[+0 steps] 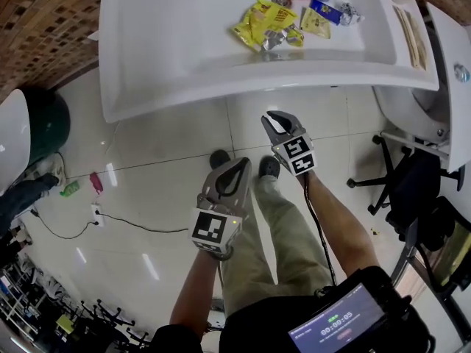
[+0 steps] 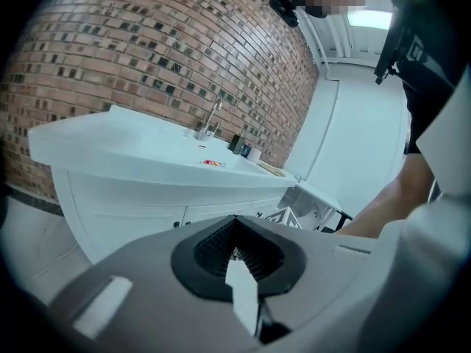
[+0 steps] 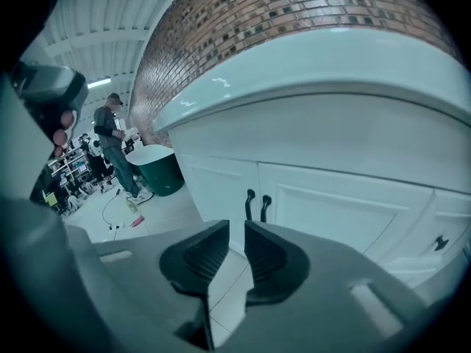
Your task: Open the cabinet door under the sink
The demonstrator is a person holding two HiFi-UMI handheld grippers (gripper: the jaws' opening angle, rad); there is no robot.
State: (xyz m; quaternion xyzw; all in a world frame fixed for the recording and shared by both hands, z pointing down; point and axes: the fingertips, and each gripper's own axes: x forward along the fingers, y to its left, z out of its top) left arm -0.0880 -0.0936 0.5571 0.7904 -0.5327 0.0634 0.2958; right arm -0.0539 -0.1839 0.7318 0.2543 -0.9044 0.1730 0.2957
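The white sink cabinet (image 3: 338, 212) fills the right gripper view, with two black door handles (image 3: 257, 206) side by side at the seam between its doors. My right gripper (image 3: 237, 230) points at these handles from a short way off, its jaws a narrow gap apart with nothing between them. In the head view the right gripper (image 1: 274, 118) is just below the sink counter's (image 1: 147, 87) front edge. My left gripper (image 1: 239, 164) hangs lower and further back, shut and empty. The left gripper (image 2: 235, 223) looks at the cabinet (image 2: 132, 212) from farther away.
Snack wrappers (image 1: 268, 24) lie in the basin. A dark green tub (image 1: 44, 123) stands on the left, a black office chair (image 1: 412, 182) on the right. A cable (image 1: 110, 223) and small bottles (image 1: 70, 188) lie on the tiled floor. A person (image 3: 114, 142) stands far left.
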